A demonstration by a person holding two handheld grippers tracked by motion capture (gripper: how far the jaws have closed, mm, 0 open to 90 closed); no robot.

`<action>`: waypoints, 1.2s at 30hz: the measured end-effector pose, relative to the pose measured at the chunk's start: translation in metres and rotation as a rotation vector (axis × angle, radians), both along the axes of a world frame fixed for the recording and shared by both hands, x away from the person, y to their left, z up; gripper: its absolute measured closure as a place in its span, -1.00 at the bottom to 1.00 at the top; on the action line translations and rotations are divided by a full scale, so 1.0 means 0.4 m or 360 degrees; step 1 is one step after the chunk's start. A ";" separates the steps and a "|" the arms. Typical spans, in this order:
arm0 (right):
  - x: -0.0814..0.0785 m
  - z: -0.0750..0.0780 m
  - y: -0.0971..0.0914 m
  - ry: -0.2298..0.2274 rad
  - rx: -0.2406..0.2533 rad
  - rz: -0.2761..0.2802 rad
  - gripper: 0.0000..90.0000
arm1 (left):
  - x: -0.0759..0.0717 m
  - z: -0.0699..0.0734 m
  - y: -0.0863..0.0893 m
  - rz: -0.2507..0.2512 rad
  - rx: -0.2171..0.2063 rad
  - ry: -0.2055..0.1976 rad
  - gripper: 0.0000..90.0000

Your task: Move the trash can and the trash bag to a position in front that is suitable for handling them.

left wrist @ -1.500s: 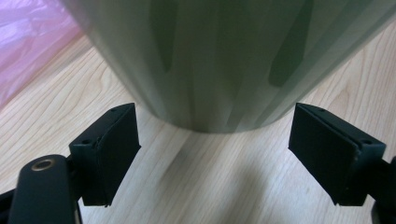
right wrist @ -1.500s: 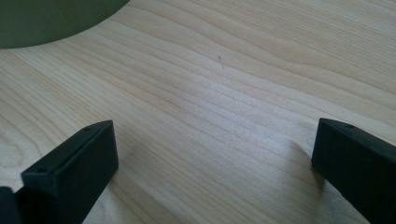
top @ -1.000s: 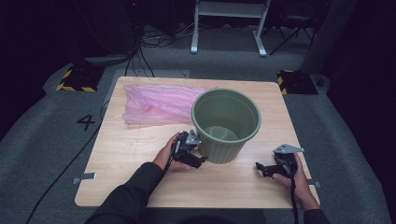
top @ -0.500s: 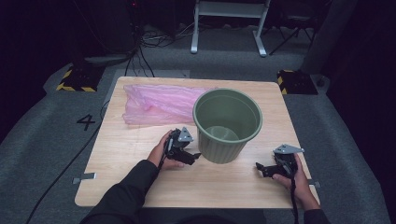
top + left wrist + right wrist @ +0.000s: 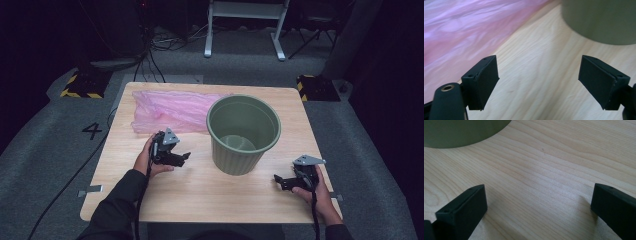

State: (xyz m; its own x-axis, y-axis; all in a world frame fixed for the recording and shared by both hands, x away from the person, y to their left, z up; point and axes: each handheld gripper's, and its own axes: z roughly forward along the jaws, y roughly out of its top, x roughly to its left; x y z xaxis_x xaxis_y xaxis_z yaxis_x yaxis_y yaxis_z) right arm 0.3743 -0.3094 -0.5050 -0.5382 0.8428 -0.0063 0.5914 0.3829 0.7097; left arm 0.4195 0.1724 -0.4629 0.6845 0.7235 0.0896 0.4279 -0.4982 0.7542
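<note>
Bin point(image 5: 243, 134) stands upright near the middle of the table point(image 5: 210, 200), open mouth up, a green round tub that narrows toward its base. Behind and to its left a pink bag point(image 5: 170, 109) lies flat and crumpled on the wood, one edge running up to the bin's far-left side; whether it touches the wall I cannot tell.

Left gripper point(image 5: 184, 158) sits low over the table just left of the bin, held in the person's left hand point(image 5: 146, 159), jaws pointing toward the bin's lower wall but apart from it. In the left gripper view its jaws stand wide apart with nothing between them but bare wood; the bin's wall point(image 5: 599, 21) fills the upper right corner and the bag point(image 5: 469, 27) spreads across the upper left.

Right gripper point(image 5: 280, 181) rests near the table's front right edge, in the right hand point(image 5: 314, 192), jaws pointing left toward the bin's base and well short of it. In the right gripper view its jaws are also spread wide and hold nothing, wood grain between them, the bin's base point(image 5: 461, 131) at the upper left
</note>
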 end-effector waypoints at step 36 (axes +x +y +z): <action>-0.004 0.000 0.001 -0.0001 -0.0002 0.0028 -0.99 | 0.117 0.054 0.266 0.0542 -0.0129 -0.0093 -0.48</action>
